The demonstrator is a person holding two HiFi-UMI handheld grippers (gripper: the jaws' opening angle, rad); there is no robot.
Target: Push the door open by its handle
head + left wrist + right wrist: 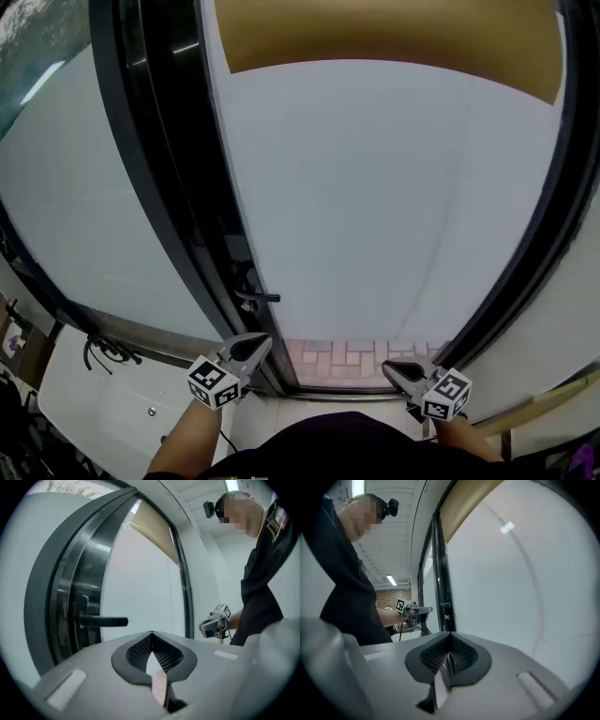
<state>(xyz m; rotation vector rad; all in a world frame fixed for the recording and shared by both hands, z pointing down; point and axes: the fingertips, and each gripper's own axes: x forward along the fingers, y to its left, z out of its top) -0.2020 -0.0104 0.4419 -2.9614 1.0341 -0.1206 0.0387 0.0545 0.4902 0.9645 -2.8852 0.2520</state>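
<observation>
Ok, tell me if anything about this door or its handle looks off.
Nothing stands out. The door looks unbroken, its handle sits level and whole, and the left gripper and right gripper are shut, empty, short of it.

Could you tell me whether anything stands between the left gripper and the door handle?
Nothing visible does. The left gripper, shut and empty, is close to the door handle with only open air between them; the right gripper hangs off to the side.

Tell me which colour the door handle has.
The door handle is black; it shows most clearly in the left gripper view.
</observation>
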